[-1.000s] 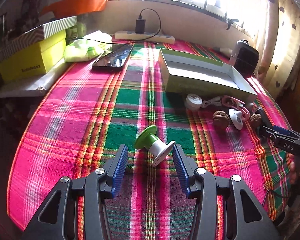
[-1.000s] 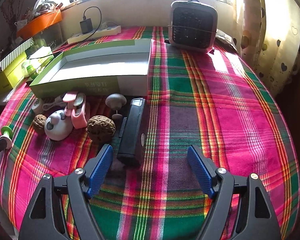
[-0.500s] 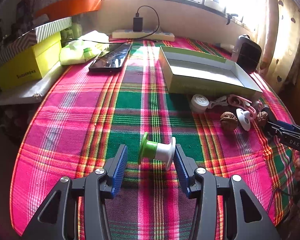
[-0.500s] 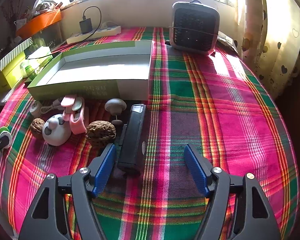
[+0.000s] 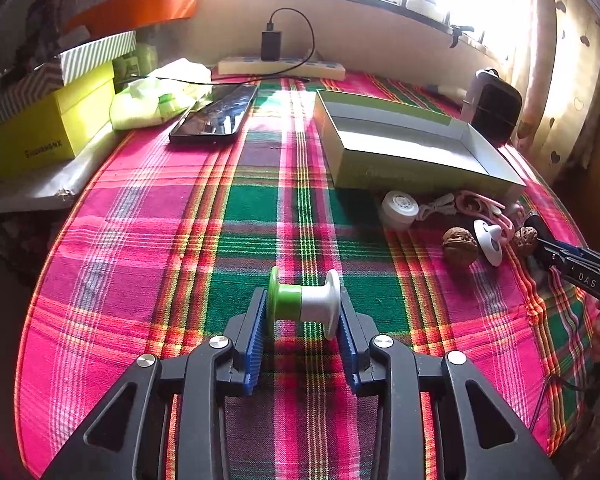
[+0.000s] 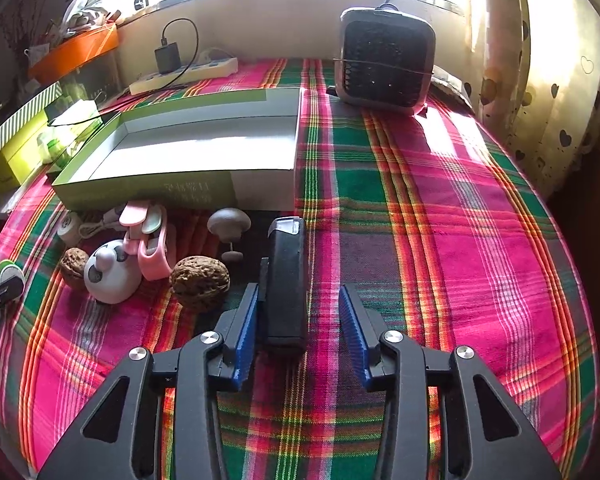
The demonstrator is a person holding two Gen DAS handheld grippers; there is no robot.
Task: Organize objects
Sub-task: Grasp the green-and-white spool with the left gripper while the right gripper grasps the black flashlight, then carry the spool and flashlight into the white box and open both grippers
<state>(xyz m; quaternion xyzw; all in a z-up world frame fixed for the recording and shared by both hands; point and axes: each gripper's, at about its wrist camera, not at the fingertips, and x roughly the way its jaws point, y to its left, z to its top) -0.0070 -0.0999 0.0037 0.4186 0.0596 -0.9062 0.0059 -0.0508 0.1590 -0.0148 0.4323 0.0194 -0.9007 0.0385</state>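
The left gripper (image 5: 303, 326) is closing on a green-and-white spool (image 5: 305, 302) lying on its side, its blue pads right at the two flanges; whether they press yet I cannot tell. The right gripper (image 6: 298, 330) is closing around a black rectangular device (image 6: 285, 280), one pad near its side, the other still apart. Neither object is lifted. The open green box (image 6: 148, 192) beyond them is empty, so the sorting seems barely begun. Waiting just in front of the box are two walnuts (image 6: 200, 282), a panda-faced toy (image 6: 108, 272), a pink clip (image 6: 152, 244), a grey mushroom-shaped knob (image 6: 229, 224) and a small white round case (image 5: 398, 209). Everything rests on a pink, green and yellow plaid cloth (image 6: 440, 220). Farther back stand a small fan (image 6: 386, 68), a power strip (image 5: 280, 67), a phone (image 5: 216, 118) and a bright window.
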